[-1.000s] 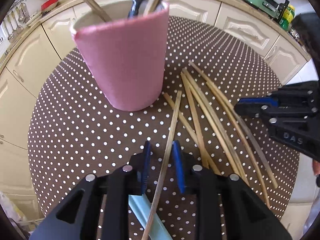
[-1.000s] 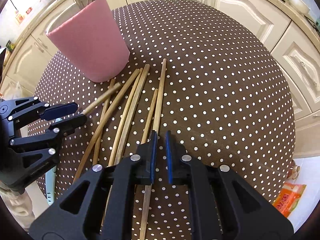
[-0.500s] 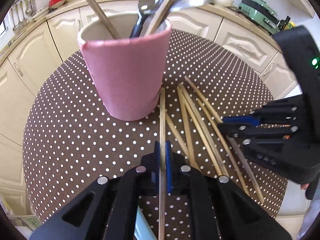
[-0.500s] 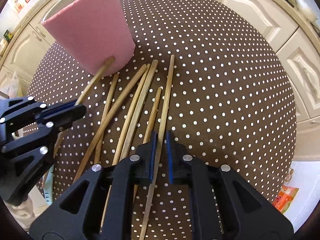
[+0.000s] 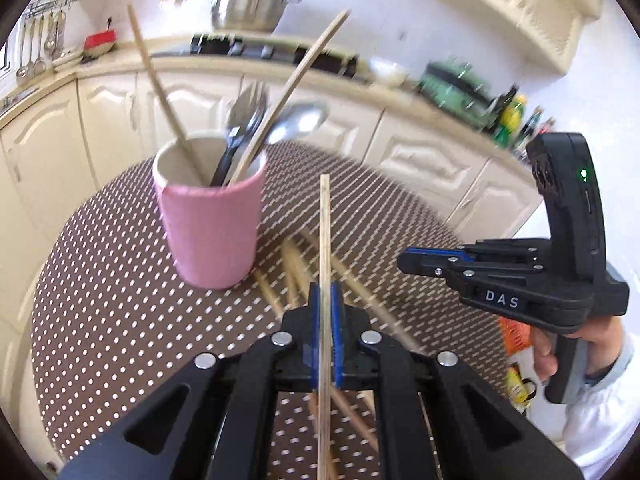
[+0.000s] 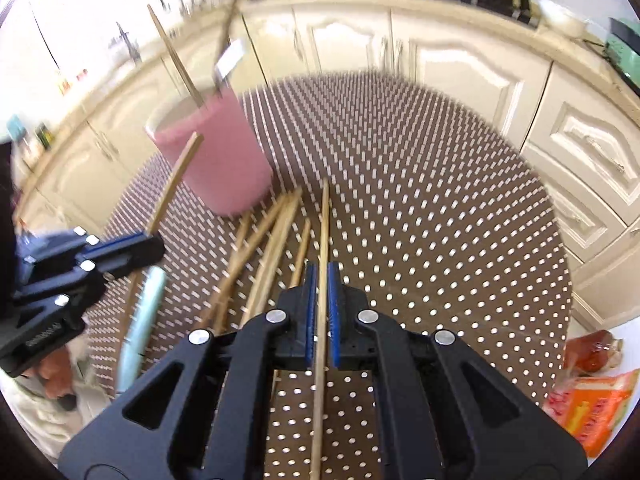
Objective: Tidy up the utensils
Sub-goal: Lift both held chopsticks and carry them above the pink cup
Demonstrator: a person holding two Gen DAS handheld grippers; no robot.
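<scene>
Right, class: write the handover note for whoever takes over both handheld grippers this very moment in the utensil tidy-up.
Left gripper: shut on one thin wooden stick, lifted off the table.
Right gripper: shut on another wooden stick, jaws just closed on it.
Pink cylindrical cup stands upright on the brown polka-dot round table; it already holds two sticks, a fork and a spoon.
Done: some utensils are in the cup, two sticks gripped.
Left: drop both held sticks into the cup, then collect the loose sticks lying beside it.

Loose chopsticks (image 6: 276, 236) lie beside the cup (image 5: 212, 232) on the table (image 6: 440, 240).
</scene>
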